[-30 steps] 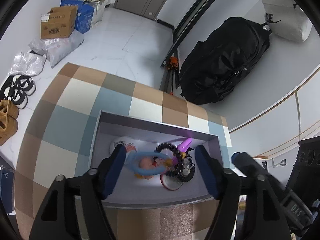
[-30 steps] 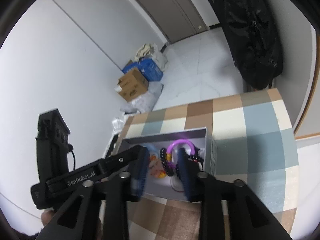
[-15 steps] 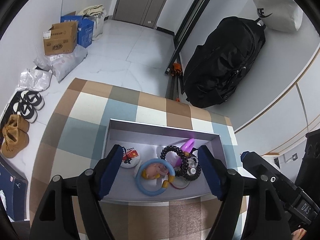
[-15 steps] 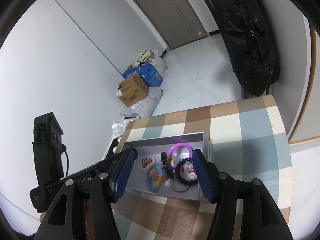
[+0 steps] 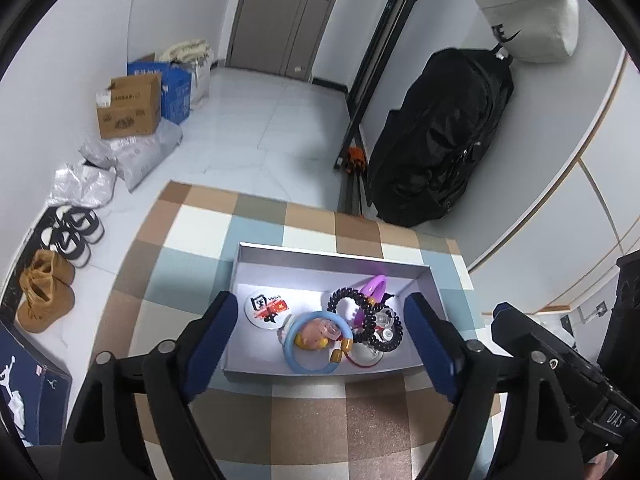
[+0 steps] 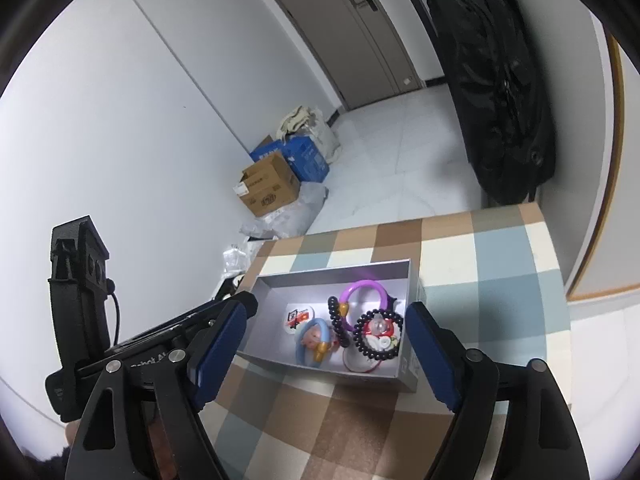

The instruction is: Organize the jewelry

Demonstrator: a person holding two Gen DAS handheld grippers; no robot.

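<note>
In my left wrist view, my left gripper point(image 5: 318, 336) stands wide apart at the bottom of the frame, its blue pads flanking the grey box point(image 5: 332, 252) without touching it, and nothing is between them. Its jaws have just been opening. The box sits in the lower middle of the frame on the checked tablecloth point(image 5: 192, 240). Inside it, from left to right, lie a round white badge point(image 5: 267, 307), a light blue ring point(image 5: 316, 342) around a small pink figure, a black bead bracelet point(image 5: 382, 330) and a purple ring point(image 5: 374, 288) leaning toward the box's far wall. At the right edge of that frame my right gripper's black body point(image 5: 560, 364) shows.

In my right wrist view, my left gripper's body fills the lower left. My right gripper point(image 6: 326, 350) is also spread wide at the bottom, empty, its pads clear of the box point(image 6: 332, 272); its jaws have just been opening too. The jewelry is all in the box, lower centre of the frame: badge point(image 6: 298, 316), blue ring point(image 6: 312, 336), purple ring point(image 6: 362, 292), bead bracelet point(image 6: 378, 336).
</note>
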